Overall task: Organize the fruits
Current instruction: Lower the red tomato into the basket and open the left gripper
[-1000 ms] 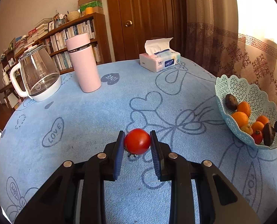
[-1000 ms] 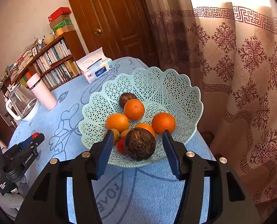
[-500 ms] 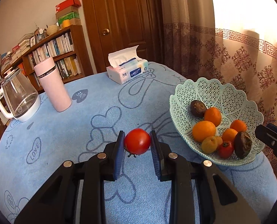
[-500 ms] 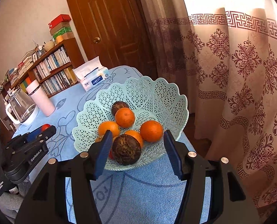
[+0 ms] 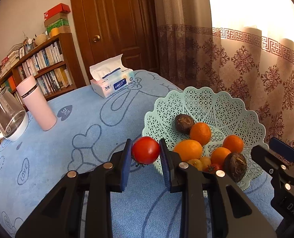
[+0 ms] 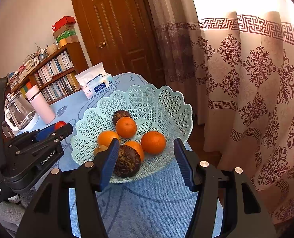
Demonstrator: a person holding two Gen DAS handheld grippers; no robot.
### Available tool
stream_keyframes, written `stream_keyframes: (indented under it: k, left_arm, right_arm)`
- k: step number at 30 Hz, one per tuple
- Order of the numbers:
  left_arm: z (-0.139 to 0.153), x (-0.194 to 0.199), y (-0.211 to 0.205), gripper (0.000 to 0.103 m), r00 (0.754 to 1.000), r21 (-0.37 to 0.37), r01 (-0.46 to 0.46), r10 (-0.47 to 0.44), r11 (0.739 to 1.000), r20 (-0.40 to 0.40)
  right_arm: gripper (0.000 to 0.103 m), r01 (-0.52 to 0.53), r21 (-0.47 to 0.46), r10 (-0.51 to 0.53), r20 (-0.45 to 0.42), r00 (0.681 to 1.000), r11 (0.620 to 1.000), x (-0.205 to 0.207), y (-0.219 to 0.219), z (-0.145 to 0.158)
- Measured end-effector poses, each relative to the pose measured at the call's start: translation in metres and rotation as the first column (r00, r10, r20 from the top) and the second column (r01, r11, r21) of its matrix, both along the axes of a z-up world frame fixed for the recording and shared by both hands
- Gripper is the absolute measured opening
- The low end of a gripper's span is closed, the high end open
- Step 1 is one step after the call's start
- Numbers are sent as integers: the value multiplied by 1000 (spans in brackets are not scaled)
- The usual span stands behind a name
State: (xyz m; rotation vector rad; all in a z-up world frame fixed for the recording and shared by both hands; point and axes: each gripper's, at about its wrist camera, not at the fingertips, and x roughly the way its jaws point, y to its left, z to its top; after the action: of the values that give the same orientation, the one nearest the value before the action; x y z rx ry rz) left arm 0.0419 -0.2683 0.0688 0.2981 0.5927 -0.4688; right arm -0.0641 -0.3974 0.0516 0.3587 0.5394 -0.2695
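The left gripper (image 5: 146, 154) is clamped on a red tomato (image 5: 146, 150), its blue pads pressing the fruit from both sides, and it holds the tomato above the blue tablecloth (image 5: 71, 134) just beside the near-left rim of the fruit basket (image 5: 216, 103). The right gripper (image 6: 147, 158) has its jaws apart with nothing pinched between them; they frame the front edge of the basket, and the left pad sits in front of a dark brown fruit (image 6: 127, 163) lying just inside the rim (whether the pad touches it is not clear).

The basket is a pale green lattice bowl with a scalloped edge, standing near the table's edge next to the patterned curtain (image 6: 246, 79). Inside it lie several oranges (image 6: 126, 127), a second dark brown fruit (image 6: 121, 116) toward the back, one or two small yellowish fruits (image 5: 205, 161) and a small red one (image 5: 214, 167) low at the front, mostly hidden behind the left gripper's finger.

Farther across the table stand a tissue box (image 5: 113, 84), a pink tumbler (image 5: 36, 103) and a glass kettle (image 5: 7, 117) on a white base, the tumbler and kettle close together. Behind them are a bookshelf (image 5: 41, 63) packed with books and a brown wooden door (image 5: 115, 23).
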Motion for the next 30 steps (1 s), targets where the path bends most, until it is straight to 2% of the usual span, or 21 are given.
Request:
stream_keyframes:
  k: [6,11,30]
  left_arm:
    - [-1,-3,-15,28,999,-17,43,-43,999,-11]
    - [-7,-1,-21,28,996,-48,74,-76,996,-50]
    - [-24,5,-21,28,986,-96,107,-118,990,-119]
  right_arm:
    - [59,-2,4,2,-1,1000,1000,0,-1,-2]
    - [59,2,4,-2,-5,1000,1000,0,-3,-2]
    - [59,12,-6,-12,-15,1000,1000,2,-4,-4]
